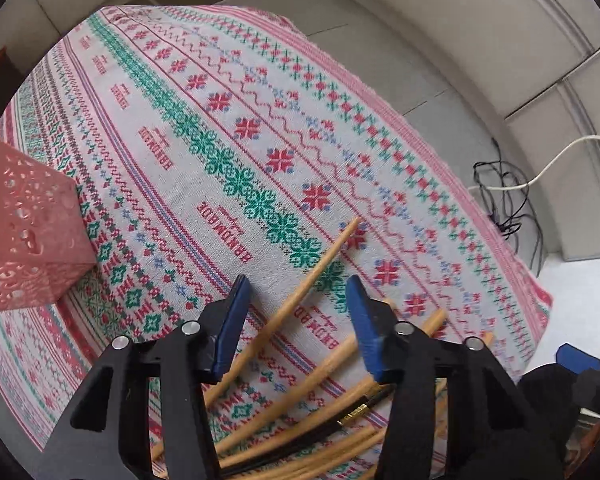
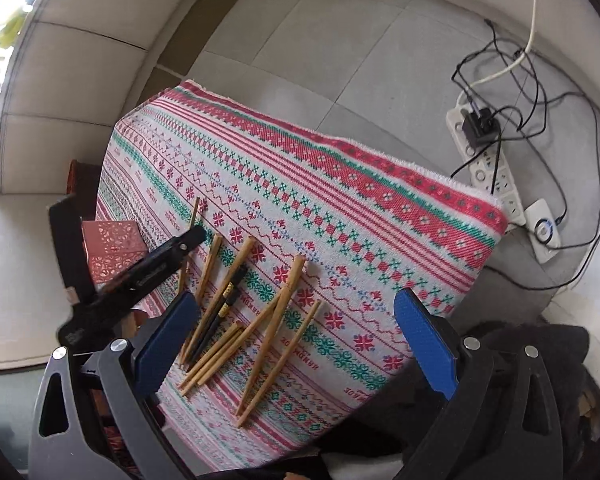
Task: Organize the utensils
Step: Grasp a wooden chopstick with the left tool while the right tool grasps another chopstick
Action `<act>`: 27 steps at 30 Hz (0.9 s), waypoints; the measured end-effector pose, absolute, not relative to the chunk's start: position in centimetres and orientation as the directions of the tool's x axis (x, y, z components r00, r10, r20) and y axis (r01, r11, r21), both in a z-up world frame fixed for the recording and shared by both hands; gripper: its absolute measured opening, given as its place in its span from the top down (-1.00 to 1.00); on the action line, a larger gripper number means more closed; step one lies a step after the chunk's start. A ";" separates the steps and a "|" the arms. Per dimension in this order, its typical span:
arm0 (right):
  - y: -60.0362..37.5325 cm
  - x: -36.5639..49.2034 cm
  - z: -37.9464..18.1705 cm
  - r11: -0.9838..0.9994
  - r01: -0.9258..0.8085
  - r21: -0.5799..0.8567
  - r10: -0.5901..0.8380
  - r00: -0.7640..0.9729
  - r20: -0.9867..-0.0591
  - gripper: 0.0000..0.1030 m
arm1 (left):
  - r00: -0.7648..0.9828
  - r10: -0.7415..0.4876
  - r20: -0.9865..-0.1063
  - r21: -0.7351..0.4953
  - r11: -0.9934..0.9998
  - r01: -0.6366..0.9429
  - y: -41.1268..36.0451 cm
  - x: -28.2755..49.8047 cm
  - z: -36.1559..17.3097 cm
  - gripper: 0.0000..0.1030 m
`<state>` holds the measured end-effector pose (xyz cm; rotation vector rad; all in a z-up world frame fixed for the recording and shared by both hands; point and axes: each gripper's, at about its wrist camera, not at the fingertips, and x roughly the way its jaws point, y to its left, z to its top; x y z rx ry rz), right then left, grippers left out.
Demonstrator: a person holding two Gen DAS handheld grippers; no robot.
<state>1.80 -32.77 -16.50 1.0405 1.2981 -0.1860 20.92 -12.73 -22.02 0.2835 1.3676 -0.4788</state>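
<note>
Several wooden chopsticks (image 2: 276,320) and a black pair with gold bands (image 2: 225,304) lie scattered on a patterned tablecloth (image 2: 340,216). In the left wrist view the chopsticks (image 1: 300,300) lie just below my open left gripper (image 1: 296,292), whose blue pads straddle one stick without touching it. A pink perforated holder (image 1: 24,232) stands to its left; it also shows in the right wrist view (image 2: 114,250). My right gripper (image 2: 296,320) is open wide and empty, above the near table edge. The left gripper (image 2: 156,268) shows there, over the pile.
The table's far and right edges drop to a grey tiled floor (image 2: 340,60). A white power strip (image 2: 492,168) with black cables lies on the floor at the right. Dark fabric (image 2: 532,344) sits at the near right.
</note>
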 end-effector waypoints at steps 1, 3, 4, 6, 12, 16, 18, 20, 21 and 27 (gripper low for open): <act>-32.7 2.0 -16.8 0.546 0.650 0.529 0.433 0.321 -0.842 -0.87 | 0.134 -0.155 -0.979 -0.071 0.871 0.487 -12.7 21.0 -22.1 0.22; -32.3 2.7 -17.2 0.530 0.648 0.547 0.469 0.314 -0.826 -0.86 | 0.173 -0.115 -0.978 -0.020 0.881 0.473 -12.3 21.1 -22.0 0.72; -31.9 3.2 -17.3 0.525 0.641 0.560 0.489 0.311 -0.815 -0.86 | 0.179 -0.120 -0.976 -0.024 0.885 0.465 -11.8 21.2 -22.0 0.76; -31.0 4.0 -17.3 0.527 0.633 0.568 0.504 0.305 -0.808 -0.86 | 0.190 -0.153 -0.970 -0.050 0.887 0.459 -10.8 21.8 -22.1 0.82; -27.5 7.6 -16.6 0.617 0.578 0.534 0.442 0.307 -0.843 -0.68 | 0.292 -0.170 -0.941 -0.047 0.922 0.385 -6.2 20.1 -18.3 0.91; -25.4 10.2 -17.6 0.695 0.553 0.460 0.373 0.270 -0.888 -0.17 | 0.388 -0.227 -0.893 -0.093 0.938 0.333 -2.0 17.8 -13.0 0.91; -24.3 11.4 -18.7 0.680 0.560 0.474 0.417 0.236 -0.878 0.01 | 0.456 -0.229 -0.860 -0.085 0.945 0.314 -0.3 16.4 -10.1 0.91; -23.3 12.4 -19.1 0.674 0.569 0.471 0.426 0.222 -0.877 0.13 | 0.516 -0.225 -0.826 -0.077 0.953 0.292 0.5 15.1 -8.1 0.91; -22.7 12.9 -19.2 0.685 0.573 0.450 0.404 0.216 -0.889 0.14 | 0.536 -0.222 -0.815 -0.075 0.956 0.282 1.2 14.8 -7.2 0.91; -19.0 15.2 -19.6 0.788 0.549 0.278 0.232 0.154 -0.961 0.31 | 0.616 -0.220 -0.757 -0.078 0.965 0.249 3.6 12.9 -3.8 0.91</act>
